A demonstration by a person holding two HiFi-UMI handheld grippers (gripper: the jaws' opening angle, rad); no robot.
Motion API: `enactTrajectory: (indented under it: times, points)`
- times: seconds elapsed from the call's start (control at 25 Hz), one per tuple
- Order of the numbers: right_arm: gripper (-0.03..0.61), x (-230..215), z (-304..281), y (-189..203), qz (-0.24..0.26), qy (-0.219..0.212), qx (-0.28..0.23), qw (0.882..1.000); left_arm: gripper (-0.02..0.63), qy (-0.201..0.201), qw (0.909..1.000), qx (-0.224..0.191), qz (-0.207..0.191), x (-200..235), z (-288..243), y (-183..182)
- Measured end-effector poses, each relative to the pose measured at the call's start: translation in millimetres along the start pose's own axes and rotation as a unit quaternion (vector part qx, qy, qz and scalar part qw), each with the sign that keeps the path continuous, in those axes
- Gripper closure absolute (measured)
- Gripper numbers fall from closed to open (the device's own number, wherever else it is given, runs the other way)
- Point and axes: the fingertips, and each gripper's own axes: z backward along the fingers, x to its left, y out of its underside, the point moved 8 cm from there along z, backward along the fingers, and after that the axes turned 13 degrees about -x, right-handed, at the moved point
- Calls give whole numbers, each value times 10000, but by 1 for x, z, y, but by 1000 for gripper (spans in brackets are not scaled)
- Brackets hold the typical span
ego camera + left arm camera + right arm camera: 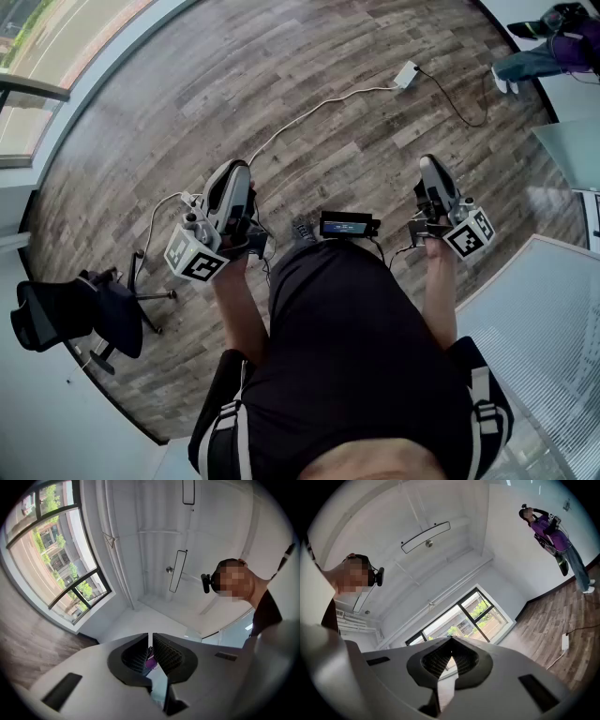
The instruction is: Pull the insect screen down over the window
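Both tongs are held out at the person's waist over the wood floor (309,56). The left tongs (240,169) stand only a sliver apart and grip nothing, though a small purple patch I cannot identify shows in the slit, while the right tongs (429,162) are closed tip to tip on nothing. The window (33,75) lies at the head view's far upper left, well apart from both, and its insect screen cannot be made out.
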Motion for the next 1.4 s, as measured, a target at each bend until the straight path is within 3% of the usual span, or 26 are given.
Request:
enactTrajectory:
  times: [0.24, 0.48, 0.8, 0.96, 1.12, 1.4]
  points:
    - [572, 2, 1, 2, 20, 87, 13, 10000, 580, -13, 10000, -1, -39, 4, 3, -6]
    - [572, 2, -1, 4, 24, 160, 46, 9999, 580, -323, 9974, -473, -428, 19, 28, -49]
    - [572, -4, -23, 4, 402, 719, 110, 9965, 580, -1045, 9803, -1004, -1343, 47, 85, -139]
    - [572, -9, -25, 14, 496, 929, 211, 9942, 580, -1230, 9725, -1162, -1600, 58, 101, -169]
    - [572, -17, -42, 25, 459, 1046, 252, 9931, 580, -1085, 9785, -1046, -1406, 78, 80, -167]
    - [572, -61, -100, 46, 160, 842, 253, 9960, 580, -763, 9897, -418, -1134, 115, 8, -125]
